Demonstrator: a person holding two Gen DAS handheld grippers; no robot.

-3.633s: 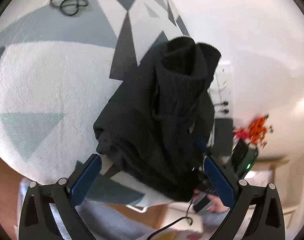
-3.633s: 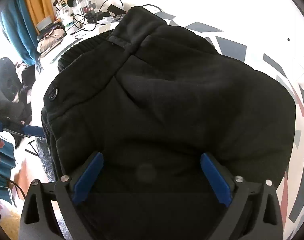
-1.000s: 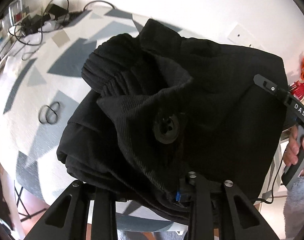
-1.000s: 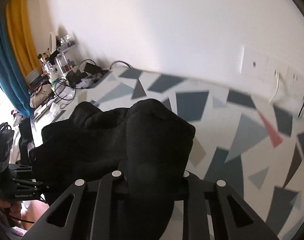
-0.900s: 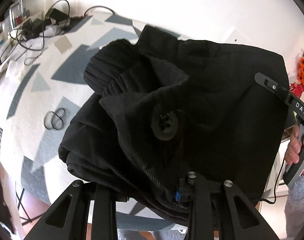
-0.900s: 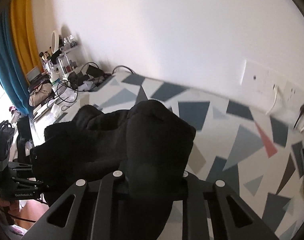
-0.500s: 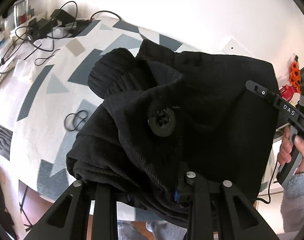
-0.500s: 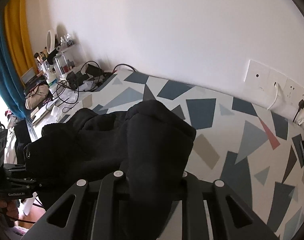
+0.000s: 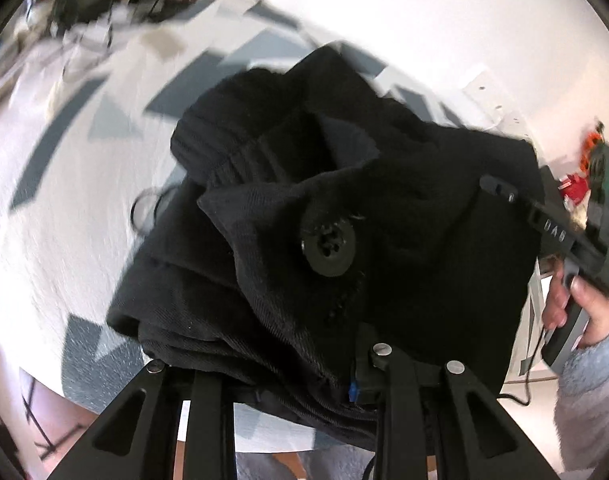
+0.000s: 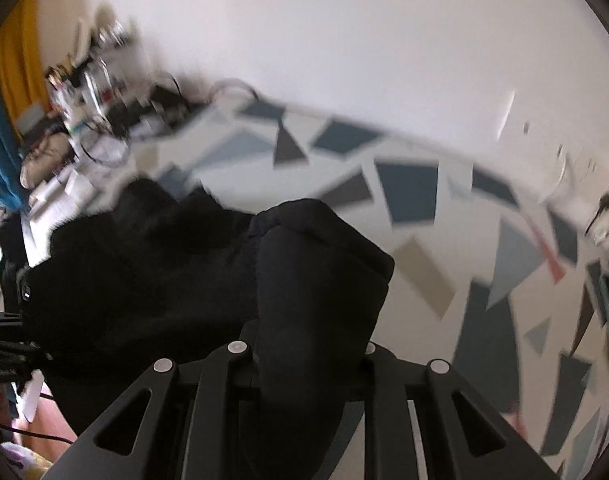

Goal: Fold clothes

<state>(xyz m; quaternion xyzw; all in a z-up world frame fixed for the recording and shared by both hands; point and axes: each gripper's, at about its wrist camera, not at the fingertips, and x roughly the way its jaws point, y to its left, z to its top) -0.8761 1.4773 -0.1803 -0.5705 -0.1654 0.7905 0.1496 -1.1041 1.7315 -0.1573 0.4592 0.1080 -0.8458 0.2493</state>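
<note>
Left wrist view: your left gripper (image 9: 292,376) is pinched narrow on the near edge of the black garment (image 9: 344,216), with thick folds of cloth bunched between its jaws. The garment is a folded bundle, its ribbed band up at the far side and a large black button (image 9: 328,245) on the top flap. It sits over the white tabletop with grey and blue triangles (image 9: 64,184); whether its underside touches the surface you cannot tell from here. At the right edge of this view your right hand (image 9: 576,312) wraps the handle of the right gripper, which reaches into the far side of the bundle. A tangle of cables (image 9: 104,12) lies at the far left corner, blurred.

In the right wrist view, your right gripper (image 10: 304,356) is also closed narrow, a rounded wad of the same cloth clamped between its jaws and bulging up past them. The rest of the garment trails off to the left, and the patterned tabletop stretches to the right toward the white wall (image 10: 344,40).
</note>
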